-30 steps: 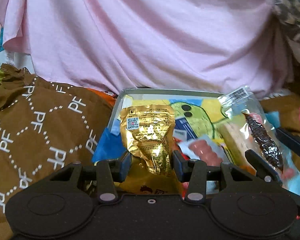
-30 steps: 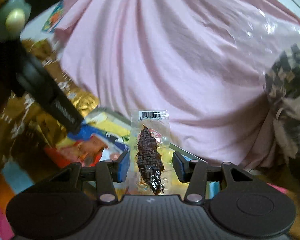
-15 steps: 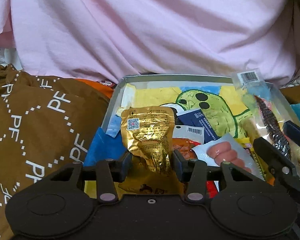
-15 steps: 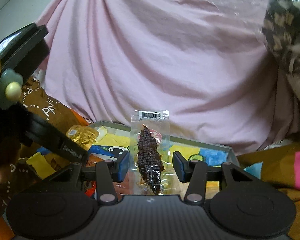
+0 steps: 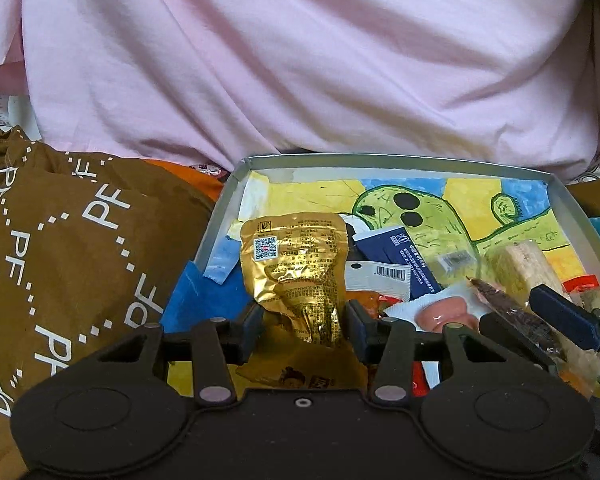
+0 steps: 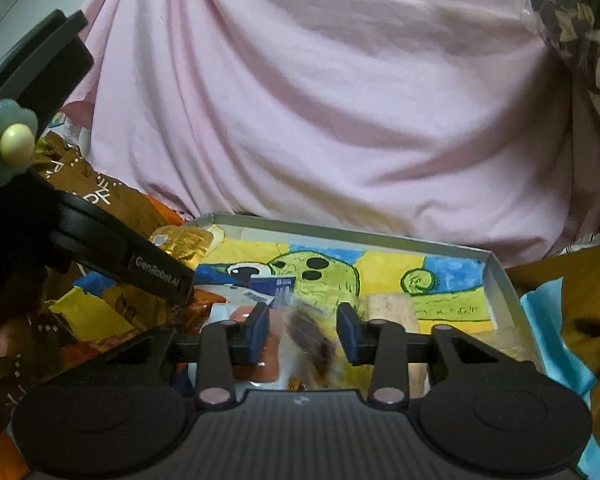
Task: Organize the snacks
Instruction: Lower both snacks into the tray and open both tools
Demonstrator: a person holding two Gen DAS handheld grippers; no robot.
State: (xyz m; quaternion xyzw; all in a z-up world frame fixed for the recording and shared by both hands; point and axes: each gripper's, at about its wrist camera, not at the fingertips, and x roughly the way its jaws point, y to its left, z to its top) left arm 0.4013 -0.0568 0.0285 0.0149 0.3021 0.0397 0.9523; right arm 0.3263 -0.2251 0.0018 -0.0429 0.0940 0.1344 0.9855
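Note:
My left gripper is shut on a gold foil snack pouch and holds it upright over the near left part of a grey tray with a cartoon drawing on its floor. My right gripper has its jaws apart around a clear packet with a dark dried snack, which is blurred and tilted down over the tray. That packet also shows in the left wrist view. Several other packets lie in the tray, among them a pink sausage pack and a navy sachet.
A brown cloth bag printed "PF" lies left of the tray. A pink draped cloth rises right behind the tray. A beige wafer snack lies at the tray's right. Blue cloth lies to the tray's right.
Both grippers have moved forward and lower over the tray. The right gripper's jaws have opened wider, and the dark snack packet has tipped down from upright between them.

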